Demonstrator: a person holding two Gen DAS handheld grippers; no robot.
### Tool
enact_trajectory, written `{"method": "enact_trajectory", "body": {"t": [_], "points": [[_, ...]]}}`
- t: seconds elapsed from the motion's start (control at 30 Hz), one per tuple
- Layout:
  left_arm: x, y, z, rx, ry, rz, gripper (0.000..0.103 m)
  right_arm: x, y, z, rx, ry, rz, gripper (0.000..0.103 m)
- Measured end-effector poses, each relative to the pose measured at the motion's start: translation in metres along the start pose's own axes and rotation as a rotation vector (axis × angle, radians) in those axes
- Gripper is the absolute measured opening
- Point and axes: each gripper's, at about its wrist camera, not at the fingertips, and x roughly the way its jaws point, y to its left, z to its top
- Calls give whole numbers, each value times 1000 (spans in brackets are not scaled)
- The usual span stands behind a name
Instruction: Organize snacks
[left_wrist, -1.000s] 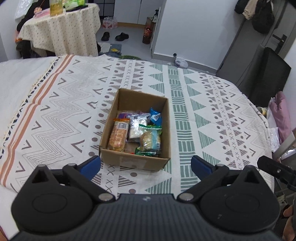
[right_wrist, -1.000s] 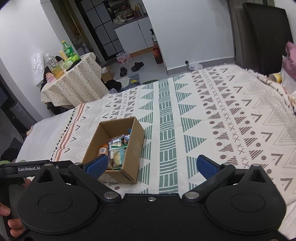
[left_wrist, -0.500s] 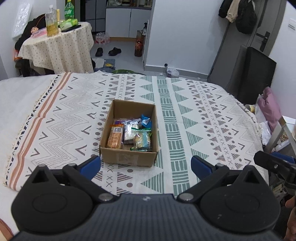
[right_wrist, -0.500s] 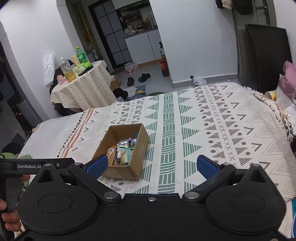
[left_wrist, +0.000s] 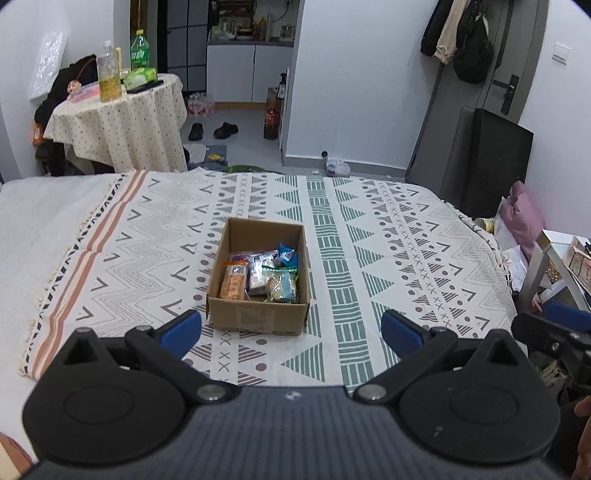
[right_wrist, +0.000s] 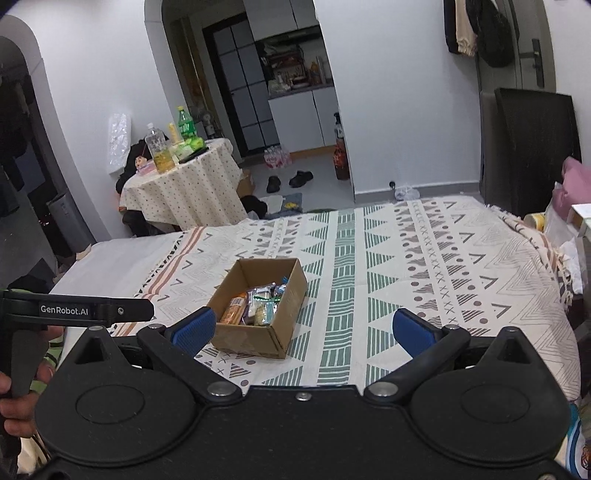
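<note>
A brown cardboard box (left_wrist: 255, 317) (right_wrist: 255, 341) stands on the patterned blanket (left_wrist: 388, 266) (right_wrist: 424, 266) of a bed. Several wrapped snacks (left_wrist: 260, 277) (right_wrist: 255, 306) lie inside it, among them an orange pack (left_wrist: 232, 282) at the left. My left gripper (left_wrist: 291, 328) is open and empty, held back from the box's near side. Farther back and to the right, my right gripper (right_wrist: 303, 328) is open and empty too. In the right wrist view the left gripper's body (right_wrist: 85, 310) shows at the left edge, held by a hand (right_wrist: 14, 406).
Beyond the bed stands a round table (left_wrist: 122, 122) (right_wrist: 184, 184) with bottles. Shoes (left_wrist: 212, 131) lie on the floor behind. A black panel (left_wrist: 495, 158) leans by the door at the right. A pink cushion (left_wrist: 522, 218) and clutter sit at the bed's right edge.
Both grippers have drawn back and up from the box, which now looks smaller and farther off. More of the room shows. Both stay open.
</note>
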Motion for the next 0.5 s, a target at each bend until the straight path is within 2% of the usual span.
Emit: {"method": "enact_trajectory", "body": {"t": [0.27,0.4,0.5], "points": [[-19,-1,-10,22,-33,7,103,-20,1,-8,32,-42,17,103],[-23,1,-14,26,-39,7,103,-21,4,-13,14,-46,-27,103],[-26,3,-17,30,-41,7,103,-24,7,-14,7,-52,-12,103]]}}
